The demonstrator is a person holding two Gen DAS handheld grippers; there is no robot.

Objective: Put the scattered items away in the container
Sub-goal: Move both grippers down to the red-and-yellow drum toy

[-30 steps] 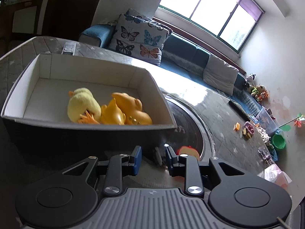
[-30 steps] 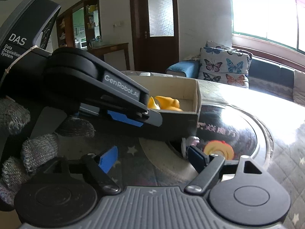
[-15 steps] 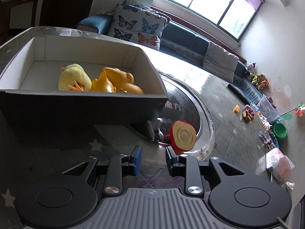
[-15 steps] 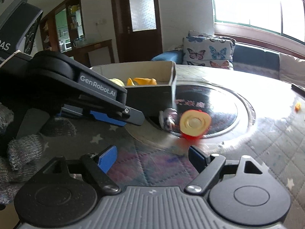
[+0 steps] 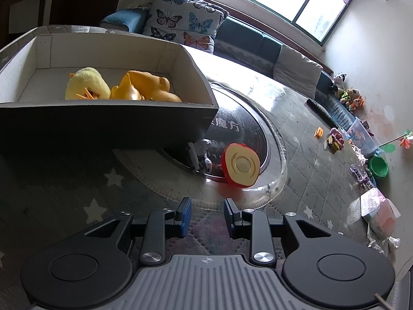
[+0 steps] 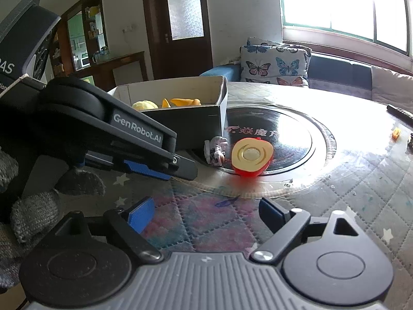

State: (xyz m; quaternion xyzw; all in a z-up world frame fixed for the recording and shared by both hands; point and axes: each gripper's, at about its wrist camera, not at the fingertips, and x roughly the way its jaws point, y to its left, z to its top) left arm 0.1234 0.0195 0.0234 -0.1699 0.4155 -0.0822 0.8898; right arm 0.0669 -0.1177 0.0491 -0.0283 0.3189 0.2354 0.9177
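Note:
A red toy apple half lies with its yellow cut face towards me, on the edge of the black glass disc. A small grey-white figure stands just left of it, by the corner of the dark box. A yellow plush duck and an orange rubber toy lie in the box. My left gripper is open and empty, short of the apple half; its side shows as the left gripper. My right gripper is opening wider, with nothing between its fingers.
The quilted star-patterned table cover lies under both grippers. A black remote and small toys lie at the far right of the table. A gloved hand holds the left gripper. A butterfly cushion rests on the sofa behind.
Both grippers have come down and nearer to the apple half, which now shows fully beyond the box corner. The right jaws stand wider apart.

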